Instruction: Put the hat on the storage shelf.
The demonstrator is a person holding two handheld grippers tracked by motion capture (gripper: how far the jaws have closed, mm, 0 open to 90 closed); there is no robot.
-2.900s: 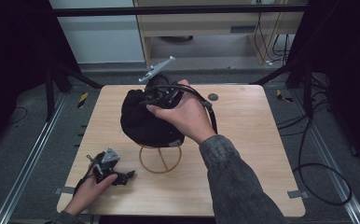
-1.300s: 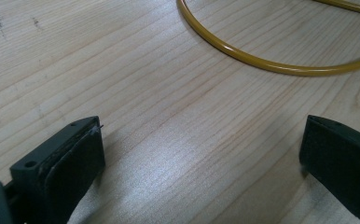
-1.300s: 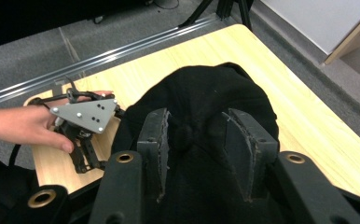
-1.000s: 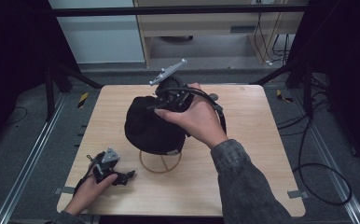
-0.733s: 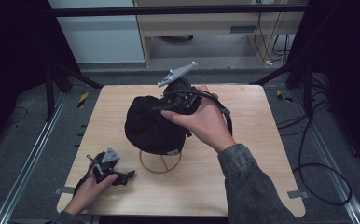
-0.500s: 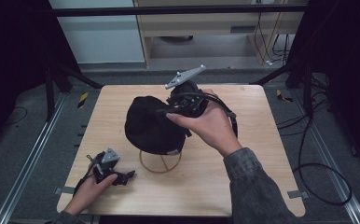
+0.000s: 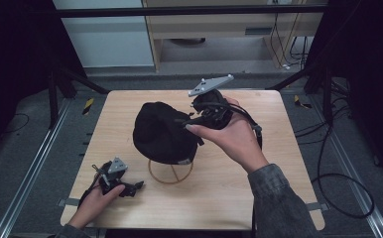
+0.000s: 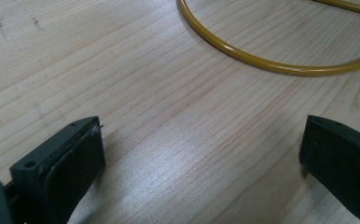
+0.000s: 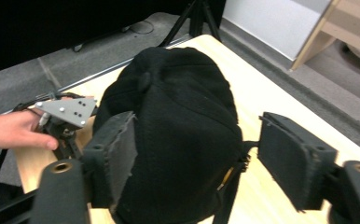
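A black cap sits on a yellow wire stand in the middle of the wooden table. My right gripper hovers at the cap's right side, its grey plate tilted up. Its jaws have just been opening, and in the right gripper view they stand wide apart with the cap between them, unpressed. My left gripper rests on the table near the front left corner, held by a hand. Its jaws are open over bare wood, with the stand's yellow ring just ahead.
Black cables trail from the right gripper over the table's right side. The floor around the table has metal rails and dark frame legs. A wooden shelf unit stands beyond the far edge. In the right gripper view the left gripper lies past the cap.
My right gripper has moved to the right, off the cap's top to its side, and its jaws have spread and let go of the cap. The left gripper has stayed put.
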